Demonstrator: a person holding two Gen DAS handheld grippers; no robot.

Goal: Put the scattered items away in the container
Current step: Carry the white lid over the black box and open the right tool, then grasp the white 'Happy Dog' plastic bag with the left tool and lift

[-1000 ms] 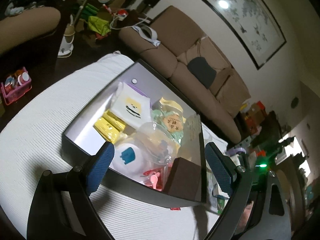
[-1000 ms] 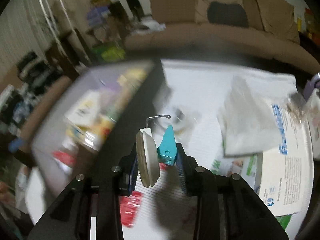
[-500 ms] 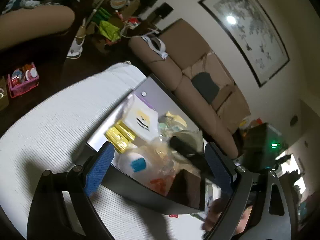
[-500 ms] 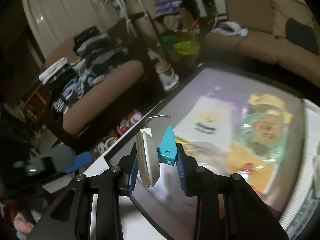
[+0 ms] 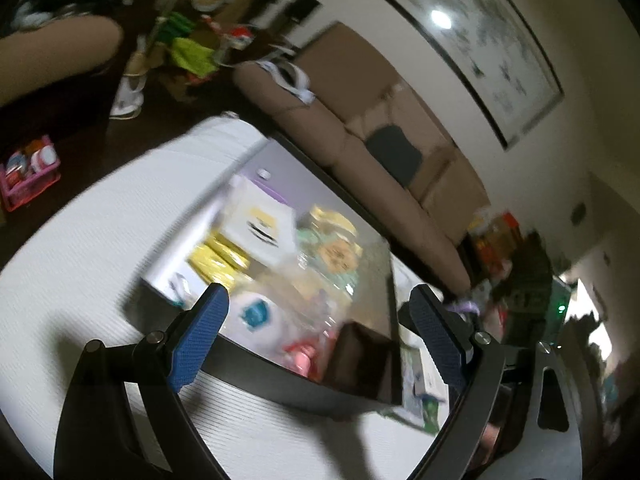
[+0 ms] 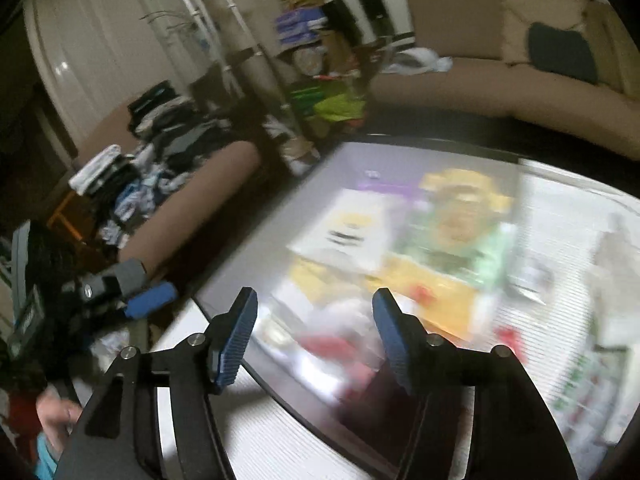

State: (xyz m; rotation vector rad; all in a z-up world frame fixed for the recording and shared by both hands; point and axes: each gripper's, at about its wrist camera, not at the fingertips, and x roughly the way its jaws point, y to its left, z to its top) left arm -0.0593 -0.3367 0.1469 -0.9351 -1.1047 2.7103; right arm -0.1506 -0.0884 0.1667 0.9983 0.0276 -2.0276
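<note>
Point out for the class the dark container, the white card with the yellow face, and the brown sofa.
dark container (image 5: 280,376), left wrist view, on its near wall.
white card with the yellow face (image 5: 260,222), left wrist view, on its printed front.
brown sofa (image 6: 472,76), right wrist view, on its seat cushion.

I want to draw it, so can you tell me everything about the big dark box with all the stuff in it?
The box is a wide, shallow tray with dark, thin walls and a pale grey floor. It sits flat on the white ribbed tablecloth. Inside lie a white card with a yellow face, yellow packets, a green packet and a brown block in the near corner. The picture is blurry, so smaller things are unclear.
</note>
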